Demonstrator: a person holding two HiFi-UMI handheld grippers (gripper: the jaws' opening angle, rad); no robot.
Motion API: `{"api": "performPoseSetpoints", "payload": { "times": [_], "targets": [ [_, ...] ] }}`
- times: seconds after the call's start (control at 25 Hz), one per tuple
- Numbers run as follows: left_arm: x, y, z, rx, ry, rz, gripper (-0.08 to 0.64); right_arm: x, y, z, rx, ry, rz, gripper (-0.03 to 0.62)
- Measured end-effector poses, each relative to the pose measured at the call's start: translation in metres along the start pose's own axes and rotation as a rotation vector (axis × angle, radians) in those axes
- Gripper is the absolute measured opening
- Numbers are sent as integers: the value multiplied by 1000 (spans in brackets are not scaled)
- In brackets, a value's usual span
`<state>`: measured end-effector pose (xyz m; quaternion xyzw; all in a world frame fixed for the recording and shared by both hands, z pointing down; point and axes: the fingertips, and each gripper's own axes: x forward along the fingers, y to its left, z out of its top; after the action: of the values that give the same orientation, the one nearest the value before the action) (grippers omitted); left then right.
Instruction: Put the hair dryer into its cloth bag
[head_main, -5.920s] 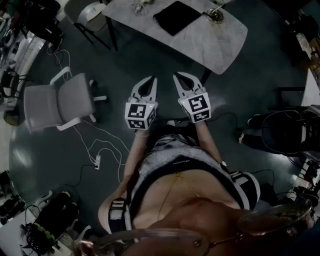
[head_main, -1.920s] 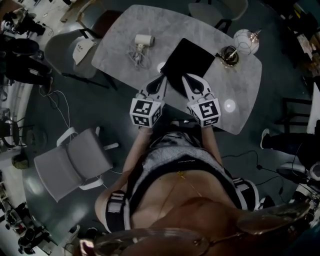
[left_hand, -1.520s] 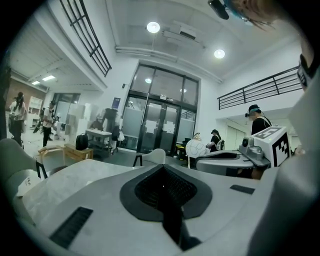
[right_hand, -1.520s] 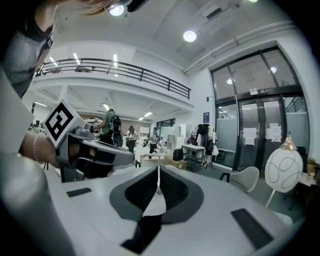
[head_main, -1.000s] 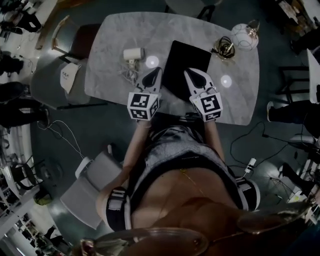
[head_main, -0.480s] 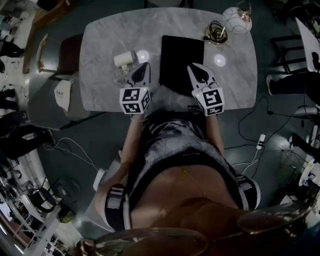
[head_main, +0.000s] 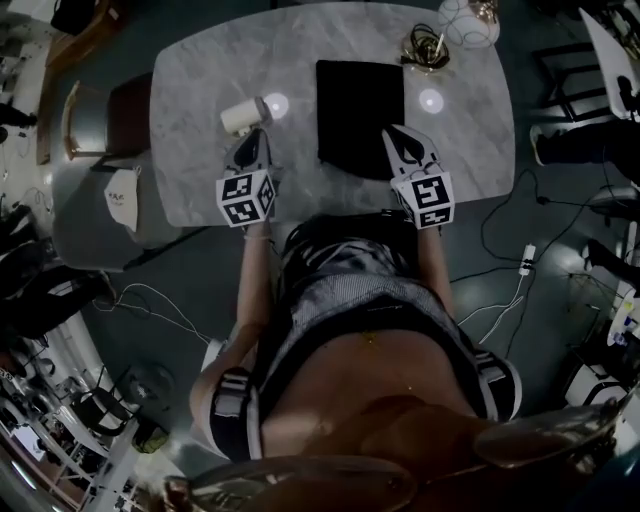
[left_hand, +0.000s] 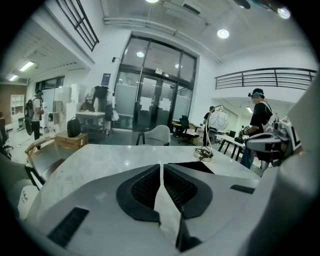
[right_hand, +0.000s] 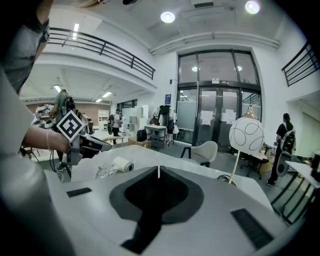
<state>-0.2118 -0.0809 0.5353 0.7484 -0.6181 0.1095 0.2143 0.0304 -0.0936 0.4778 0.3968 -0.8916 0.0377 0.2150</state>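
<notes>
A white hair dryer (head_main: 243, 116) lies on the left part of the marble table (head_main: 200, 60), its cord bunched beside it. The right gripper view shows the dryer (right_hand: 121, 164) and its cord (right_hand: 102, 172) too. A flat black cloth bag (head_main: 360, 118) lies at the table's middle. My left gripper (head_main: 256, 138) is shut and empty, its tips just below the dryer. My right gripper (head_main: 397, 133) is also shut and empty, over the bag's near right corner. In the gripper views the left gripper (left_hand: 161, 165) and the right gripper (right_hand: 158, 170) both show jaws closed together with nothing between them.
A globe lamp (head_main: 468, 15) and a coiled cable in a dish (head_main: 425, 45) stand at the table's far right. A chair (head_main: 105, 110) stands left of the table, with a white item (head_main: 122, 188) below it. Cables and a power strip (head_main: 527, 258) lie on the floor. People stand in the background.
Both grippers have come down toward the table. The left one has shifted left, close to the hair dryer. The right one now hangs over the bag's corner. Both stayed shut.
</notes>
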Motion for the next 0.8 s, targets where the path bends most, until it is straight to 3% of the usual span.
{"api": "performPoseSetpoints", "payload": {
  "times": [0.36, 0.56, 0.8],
  "targets": [
    [2, 44, -32, -49, 74, 95, 14, -5, -7, -13, 12, 24, -5, 64],
    [13, 60, -53, -84, 132, 113, 89, -6, -14, -23, 26, 46, -26, 64],
    [27, 75, -78, -67, 217, 164, 255, -3, -17, -30, 34, 72, -36, 64]
  ]
}}
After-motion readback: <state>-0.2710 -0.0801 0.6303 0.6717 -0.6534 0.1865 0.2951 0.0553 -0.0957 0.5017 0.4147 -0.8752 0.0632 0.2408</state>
